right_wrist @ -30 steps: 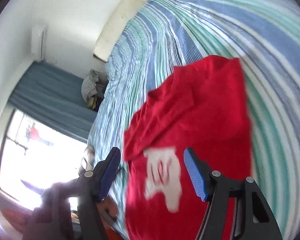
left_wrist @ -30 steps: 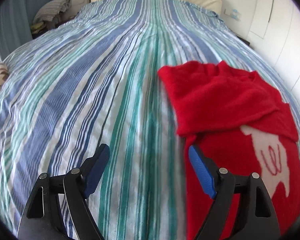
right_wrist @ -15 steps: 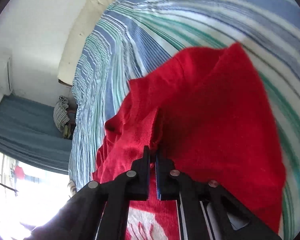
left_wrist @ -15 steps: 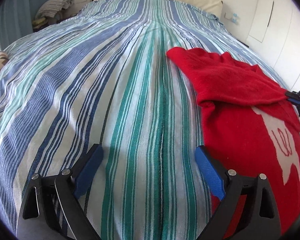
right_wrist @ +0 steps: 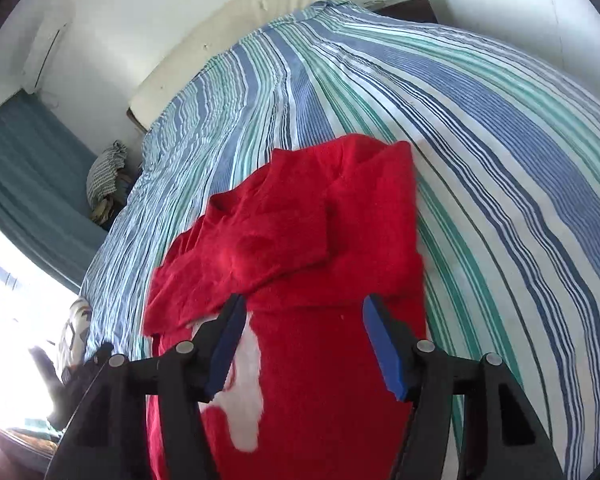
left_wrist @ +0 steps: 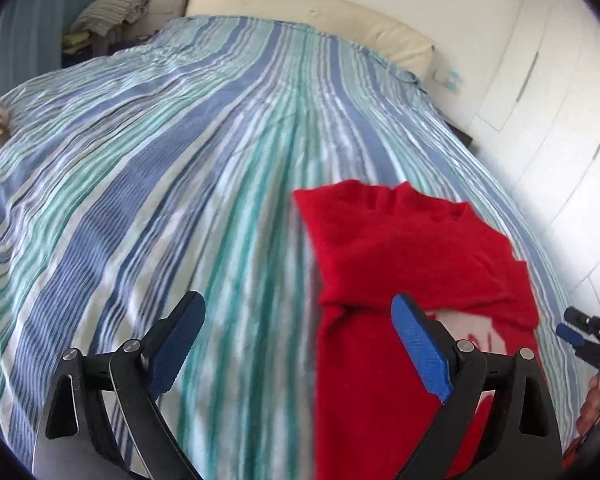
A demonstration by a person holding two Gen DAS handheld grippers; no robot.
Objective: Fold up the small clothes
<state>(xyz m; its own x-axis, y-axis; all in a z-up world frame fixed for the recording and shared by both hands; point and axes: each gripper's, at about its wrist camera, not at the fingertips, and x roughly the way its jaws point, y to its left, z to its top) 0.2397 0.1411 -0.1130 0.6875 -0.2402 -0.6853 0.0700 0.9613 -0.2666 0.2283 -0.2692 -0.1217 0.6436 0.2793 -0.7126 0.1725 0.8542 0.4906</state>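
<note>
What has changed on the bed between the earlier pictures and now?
The right gripper, shut on the folded sleeve of the red sweater half a second ago, has just opened and let it go; the sleeve now lies across the sweater. The left gripper opened a little wider, holding nothing. The sweater lies on the striped bedcover as before.

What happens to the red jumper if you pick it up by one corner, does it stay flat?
Probably not. The jumper looks soft and fuzzy, and its folded parts already slump in wrinkles, so it would likely droop and unfold. It seems light, lying flat on the bedspread without denting it. The fuzzy knit should not slip easily.
</note>
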